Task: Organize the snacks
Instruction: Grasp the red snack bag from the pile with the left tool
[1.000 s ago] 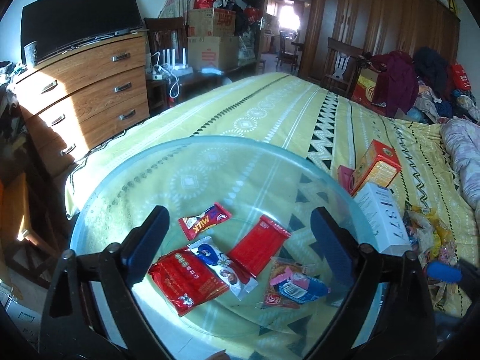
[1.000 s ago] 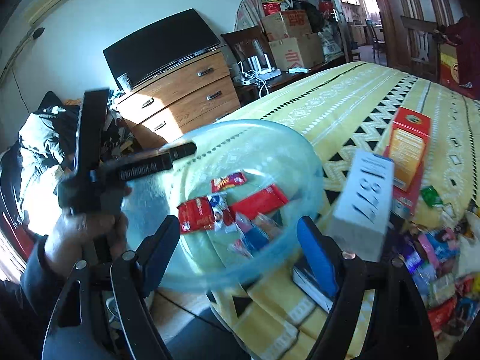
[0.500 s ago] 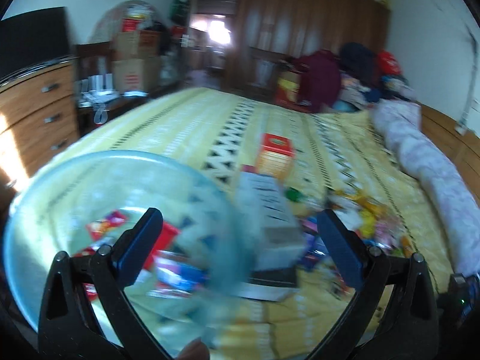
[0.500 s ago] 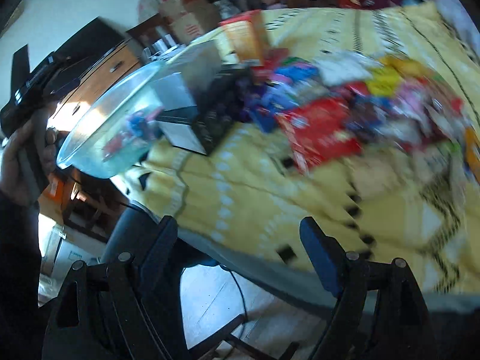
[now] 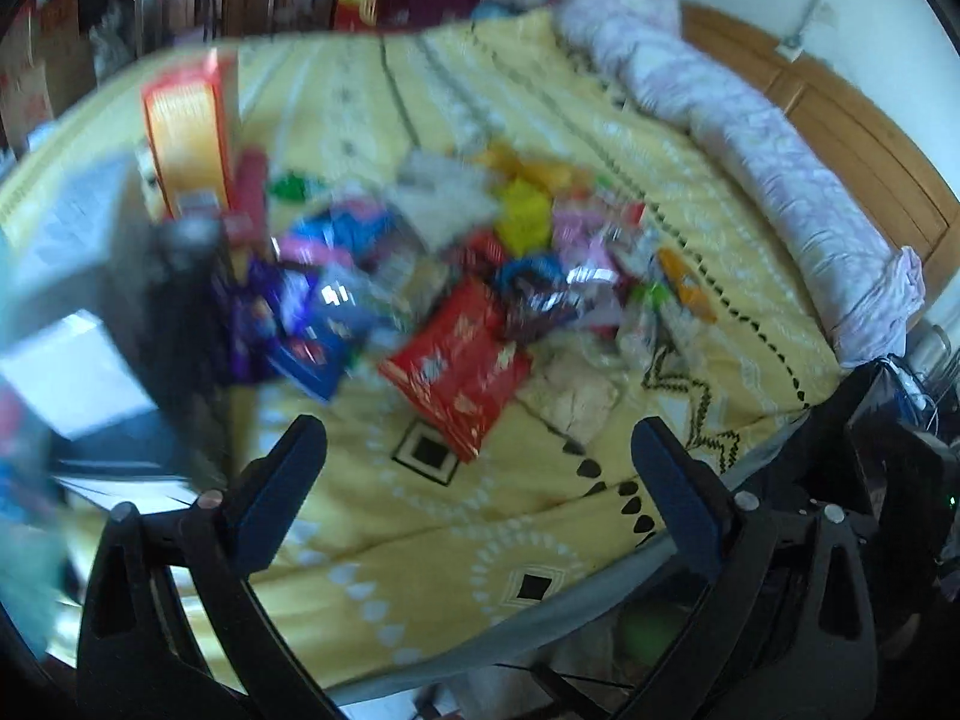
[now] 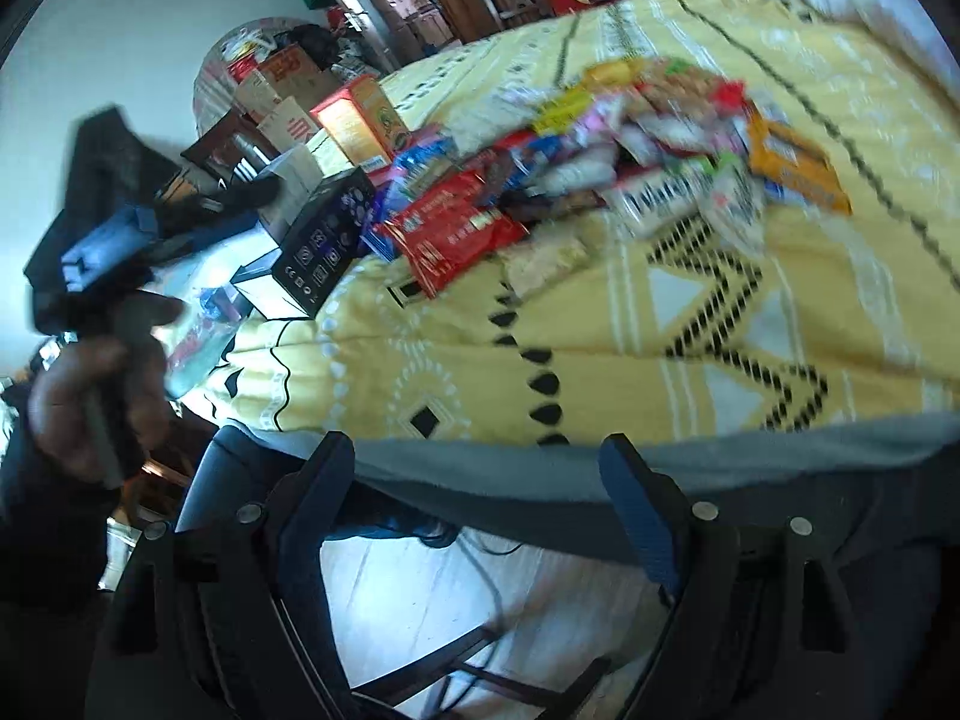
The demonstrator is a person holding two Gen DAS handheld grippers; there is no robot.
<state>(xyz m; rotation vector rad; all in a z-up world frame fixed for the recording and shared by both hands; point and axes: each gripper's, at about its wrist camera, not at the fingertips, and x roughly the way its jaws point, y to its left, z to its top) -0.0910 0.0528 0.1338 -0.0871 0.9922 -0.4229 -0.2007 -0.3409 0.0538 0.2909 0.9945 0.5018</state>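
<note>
Snacks lie heaped mid-bed on a yellow patterned bedspread in a cluttered bedroom; left claw and right claw both gape wide, empty

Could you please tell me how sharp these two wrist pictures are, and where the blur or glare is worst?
Left wrist view: the snack pile and boxes are smeared by motion blur, while the left gripper stays crisp. Right wrist view: the far snacks are smeared, the black box is sharper, and the sunlit floor glares. Both views bend straight lines at the edges.
</note>
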